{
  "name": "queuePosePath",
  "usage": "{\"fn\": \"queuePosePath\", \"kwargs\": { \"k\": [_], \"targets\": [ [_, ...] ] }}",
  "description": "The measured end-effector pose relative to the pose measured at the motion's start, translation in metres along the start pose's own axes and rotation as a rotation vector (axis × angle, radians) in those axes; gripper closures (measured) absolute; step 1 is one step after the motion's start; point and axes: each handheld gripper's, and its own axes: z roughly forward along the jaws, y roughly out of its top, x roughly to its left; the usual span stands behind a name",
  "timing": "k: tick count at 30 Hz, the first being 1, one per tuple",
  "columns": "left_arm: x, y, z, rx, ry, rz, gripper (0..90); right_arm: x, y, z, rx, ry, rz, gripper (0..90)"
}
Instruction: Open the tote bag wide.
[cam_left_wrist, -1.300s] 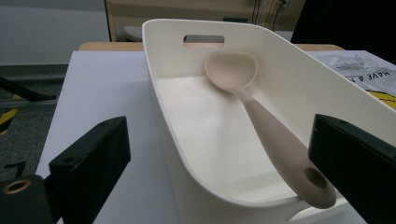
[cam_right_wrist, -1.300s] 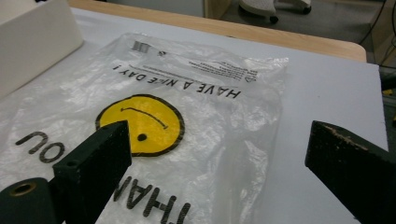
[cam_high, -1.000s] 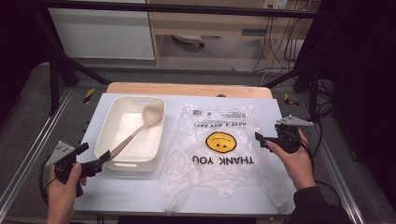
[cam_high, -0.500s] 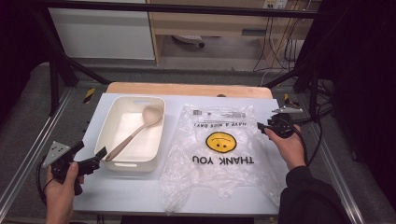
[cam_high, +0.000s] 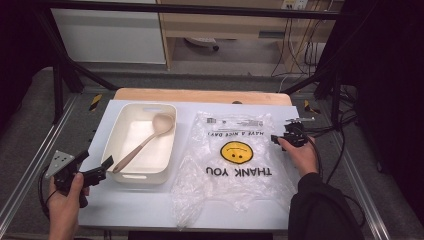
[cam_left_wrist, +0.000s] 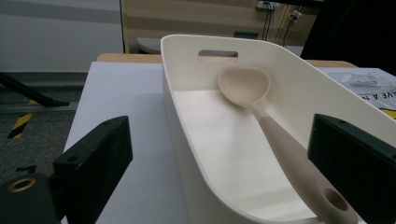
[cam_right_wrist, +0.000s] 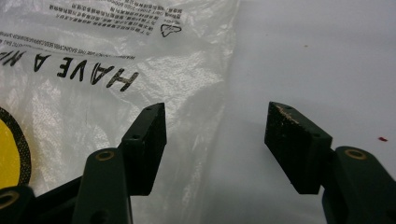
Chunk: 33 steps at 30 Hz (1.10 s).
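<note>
A clear plastic bag (cam_high: 235, 165) printed with a yellow smiley and "THANK YOU" lies flat on the white table (cam_high: 135, 210). My right gripper (cam_high: 275, 139) stands open at the bag's right edge. In the right gripper view that gripper (cam_right_wrist: 217, 123) straddles the edge, with one jaw over the bag (cam_right_wrist: 93, 70) and the other over bare table (cam_right_wrist: 327, 56). A cream tub (cam_high: 142, 178) to the left holds a beige spoon (cam_high: 145, 142). My left gripper (cam_high: 106, 165) is open just outside the tub's near left corner. In the left gripper view the left gripper (cam_left_wrist: 219, 149) faces the tub (cam_left_wrist: 187, 130) and the spoon (cam_left_wrist: 280, 144).
A wooden board (cam_high: 200, 95) runs along the table's far edge. Metal frame rails (cam_high: 30, 155) flank both sides of the table, and cables (cam_high: 340, 145) trail at the right. The bag's corner (cam_left_wrist: 369, 84) lies right of the tub.
My right gripper has moved away from the person and left, down to the bag's right edge. The left gripper has edged slightly toward the tub.
</note>
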Motion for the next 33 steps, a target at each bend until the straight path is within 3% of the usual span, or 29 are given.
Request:
{"fn": "queuePosePath", "kwargs": {
  "k": [4, 8, 12, 13, 15, 17, 18, 20, 26, 33],
  "targets": [
    [0.000, -0.001, -0.001, -0.001, 0.004, 0.005, 6.1, 0.005, 0.000, 0.005, 0.014, 0.007, -0.040, 45.0],
    [-0.001, -0.001, 0.000, 0.000, 0.004, 0.005, 6.1, 0.007, -0.001, 0.008, 0.002, 0.009, -0.038, 55.3],
    [-0.001, -0.001, 0.000, 0.008, 0.006, 0.011, 5.8, 0.012, -0.002, 0.011, 0.008, -0.030, -0.084, 65.4],
    [-0.001, -0.001, 0.000, 0.008, 0.006, 0.011, 5.9, 0.012, -0.002, 0.011, 0.008, -0.030, -0.084, 65.4],
    [0.000, -0.001, 0.000, 0.003, 0.011, 0.008, 6.2, 0.013, -0.002, 0.011, 0.011, -0.047, -0.082, 75.6],
    [0.000, 0.000, 0.000, -0.002, 0.019, 0.009, 6.1, 0.014, -0.002, 0.011, 0.011, -0.045, -0.072, 77.9],
    [0.000, 0.000, 0.001, -0.003, 0.029, 0.012, 6.2, 0.015, -0.003, 0.010, 0.013, -0.046, -0.052, 82.0],
    [0.002, 0.001, 0.000, -0.016, 0.058, 0.013, 7.1, 0.017, -0.003, 0.010, 0.020, -0.048, -0.064, 87.3],
    [0.005, -0.001, 0.001, -0.008, 0.051, -0.011, 6.9, 0.017, -0.004, 0.009, 0.013, -0.039, -0.087, 90.0],
    [0.001, -0.001, 0.003, 0.001, 0.036, 0.011, 6.9, 0.012, 0.003, 0.008, -0.045, -0.050, -0.037, 90.0]
  ]
}}
